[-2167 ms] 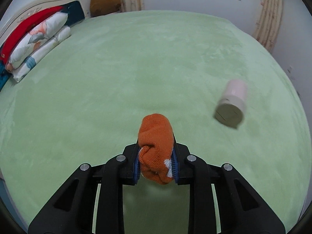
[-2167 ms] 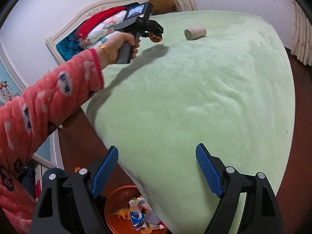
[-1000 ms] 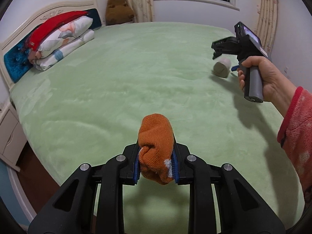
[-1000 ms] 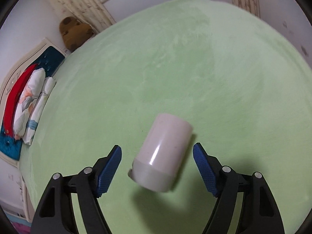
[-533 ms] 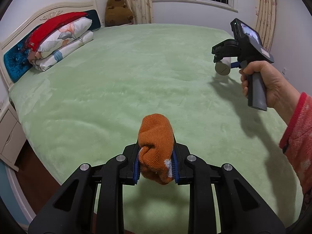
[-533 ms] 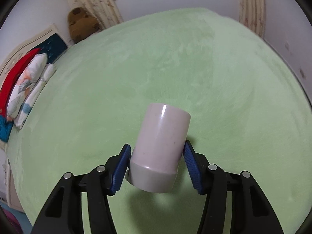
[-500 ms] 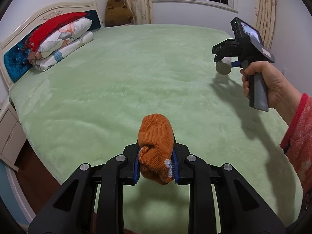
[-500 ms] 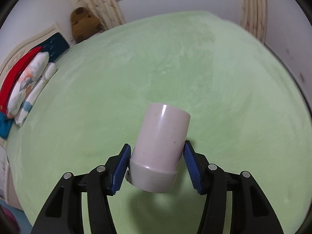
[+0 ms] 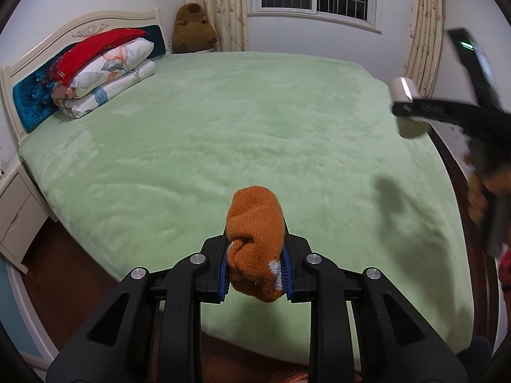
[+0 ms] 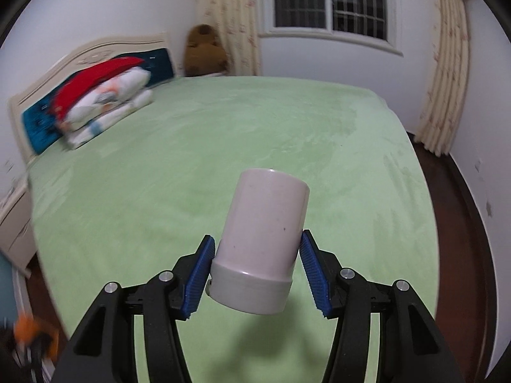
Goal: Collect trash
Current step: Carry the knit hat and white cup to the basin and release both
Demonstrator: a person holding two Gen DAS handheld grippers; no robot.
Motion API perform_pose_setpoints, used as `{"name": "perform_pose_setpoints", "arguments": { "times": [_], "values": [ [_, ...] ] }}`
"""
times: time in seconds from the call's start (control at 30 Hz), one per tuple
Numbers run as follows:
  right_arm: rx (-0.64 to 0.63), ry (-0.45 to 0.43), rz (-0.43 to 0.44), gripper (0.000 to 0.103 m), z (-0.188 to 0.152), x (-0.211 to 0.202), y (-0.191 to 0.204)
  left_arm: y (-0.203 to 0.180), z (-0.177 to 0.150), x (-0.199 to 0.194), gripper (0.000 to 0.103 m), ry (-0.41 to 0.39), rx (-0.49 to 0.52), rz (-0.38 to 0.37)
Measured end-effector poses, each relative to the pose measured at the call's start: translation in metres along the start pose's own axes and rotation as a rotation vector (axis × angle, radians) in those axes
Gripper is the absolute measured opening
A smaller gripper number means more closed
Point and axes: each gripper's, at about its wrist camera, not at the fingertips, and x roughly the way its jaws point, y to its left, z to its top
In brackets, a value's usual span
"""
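Note:
My left gripper (image 9: 255, 271) is shut on a balled orange sock (image 9: 255, 239), held above the near edge of the green bed (image 9: 239, 121). My right gripper (image 10: 255, 271) is shut on a pale cylindrical cup (image 10: 260, 239), lifted above the bed (image 10: 223, 146). In the left wrist view the right gripper (image 9: 412, 108) is blurred at the right edge, and the cup (image 9: 404, 92) shows in it. In the right wrist view the orange sock (image 10: 27, 333) shows blurred at the lower left.
Folded quilts and a red pillow (image 9: 102, 70) lie by the headboard (image 9: 48, 54). A brown plush toy (image 9: 191, 28) sits in the far corner. A white nightstand (image 9: 16, 210) stands at the left. Dark wood floor (image 10: 460, 223) runs along the bed's right side.
The right gripper has lifted the cup off the bed and swung back and right. The left gripper, still holding the sock, has pulled back from the bed.

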Motion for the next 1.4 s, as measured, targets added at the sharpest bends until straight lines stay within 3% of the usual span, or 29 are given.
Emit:
{"name": "perform_pose_setpoints", "arguments": {
  "times": [0.33,0.6,0.83,1.0,1.4],
  "values": [
    [-0.110,0.026,0.094,0.054,-0.129,-0.118,0.010,-0.014,-0.062,-0.056,0.024,0.017,0.014,-0.004],
    [-0.166,0.104,0.149,0.054,-0.210,-0.161,0.017,-0.027,-0.130,-0.076,0.024,0.099,0.040,-0.036],
    [-0.194,0.191,0.198,0.054,-0.272,-0.161,0.032,-0.029,-0.180,-0.076,0.024,0.166,0.006,-0.051],
    [-0.198,0.300,0.242,0.054,-0.310,-0.145,0.046,-0.038,-0.217,-0.062,0.024,0.249,-0.004,-0.073],
    [-0.196,0.532,0.268,0.054,-0.374,-0.105,0.064,-0.045,-0.296,-0.001,0.024,0.557,-0.064,-0.137]
  ]
}}
